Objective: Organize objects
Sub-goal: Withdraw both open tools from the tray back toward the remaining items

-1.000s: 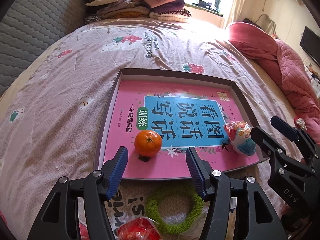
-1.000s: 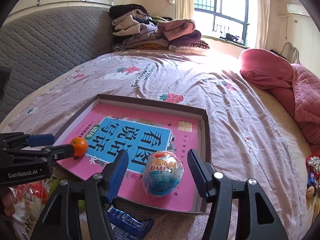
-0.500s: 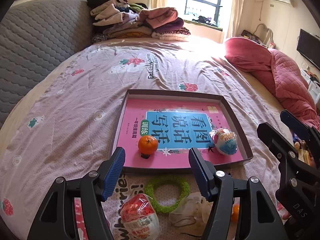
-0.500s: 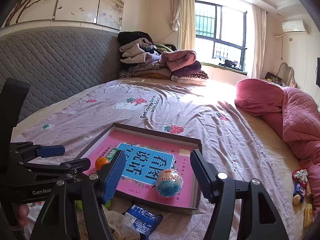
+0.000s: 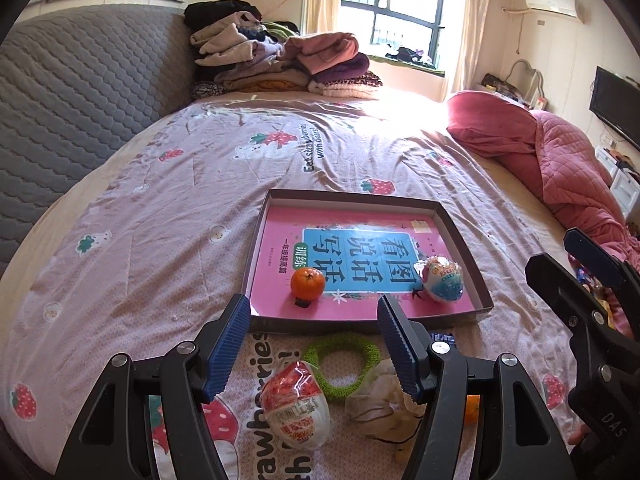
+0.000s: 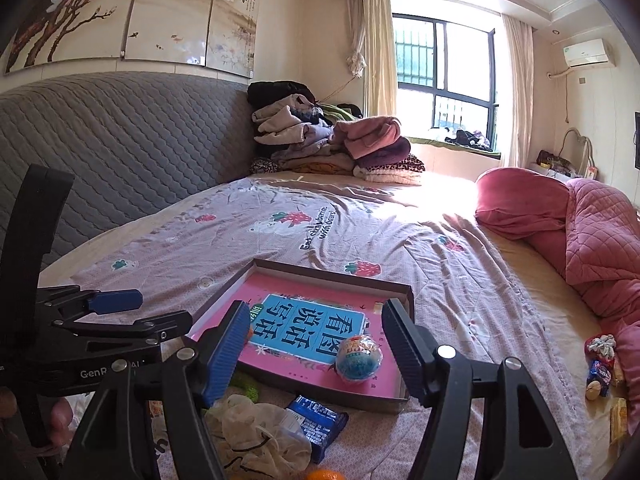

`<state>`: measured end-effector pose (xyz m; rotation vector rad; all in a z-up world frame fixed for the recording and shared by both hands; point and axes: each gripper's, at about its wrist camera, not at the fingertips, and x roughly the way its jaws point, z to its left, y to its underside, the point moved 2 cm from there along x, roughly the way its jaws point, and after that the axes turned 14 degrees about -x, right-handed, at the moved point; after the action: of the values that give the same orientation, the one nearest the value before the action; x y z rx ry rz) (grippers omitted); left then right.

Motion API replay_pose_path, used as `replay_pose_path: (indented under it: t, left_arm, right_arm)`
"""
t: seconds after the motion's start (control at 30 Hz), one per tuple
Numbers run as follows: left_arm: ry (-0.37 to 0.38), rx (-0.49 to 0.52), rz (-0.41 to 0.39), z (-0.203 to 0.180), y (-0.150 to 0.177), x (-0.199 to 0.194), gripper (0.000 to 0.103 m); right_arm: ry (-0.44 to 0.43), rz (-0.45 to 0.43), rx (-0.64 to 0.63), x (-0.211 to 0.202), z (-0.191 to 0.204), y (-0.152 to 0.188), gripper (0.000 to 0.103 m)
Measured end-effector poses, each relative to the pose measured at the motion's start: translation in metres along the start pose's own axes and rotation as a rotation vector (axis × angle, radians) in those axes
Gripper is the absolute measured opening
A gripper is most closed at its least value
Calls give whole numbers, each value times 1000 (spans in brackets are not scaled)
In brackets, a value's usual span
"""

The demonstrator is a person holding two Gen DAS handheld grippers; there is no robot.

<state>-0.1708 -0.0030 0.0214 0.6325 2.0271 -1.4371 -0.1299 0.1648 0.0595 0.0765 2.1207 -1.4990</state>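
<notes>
i see my left gripper (image 5: pixel 314 340) and right gripper (image 6: pixel 316 350) with jaws apart, nothing between; orange (image 5: pixel 307 282) and wrapped egg (image 5: pixel 442 279) sit mid-frame in the tray (image 5: pixel 256 248).

From the left wrist, a second orange (image 5: pixel 472 410) shows only as a sliver behind the left gripper's (image 5: pixel 314 342) right arm, and a blue packet (image 5: pixel 442 337) peeks out just past the same finger. The right gripper (image 5: pixel 588 264) is cut off by the picture's right edge.

From the right wrist, the orange in the box (image 6: pixel 250 330) is almost wholly hidden behind the right gripper's (image 6: pixel 314 346) left finger, and the green ring (image 6: pixel 246 386) barely shows below it. Another orange (image 6: pixel 322 475) is cropped by the bottom edge. The small wrapped things (image 6: pixel 600 364) by the pink quilt (image 6: pixel 600 240) are too small to tell apart.
</notes>
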Motion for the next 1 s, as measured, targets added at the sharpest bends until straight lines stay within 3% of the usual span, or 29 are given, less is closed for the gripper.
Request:
replay_pose_path:
  t: [0.47,1.0]
  left_arm:
    - [-14,15,15,6,19,-11,68]
    - [-34,14,44,18,36,-10,68]
  right_arm:
    - [-5,1,-3,-20,6,10,68]
    - [-7,61,17,-26,4,42,68]
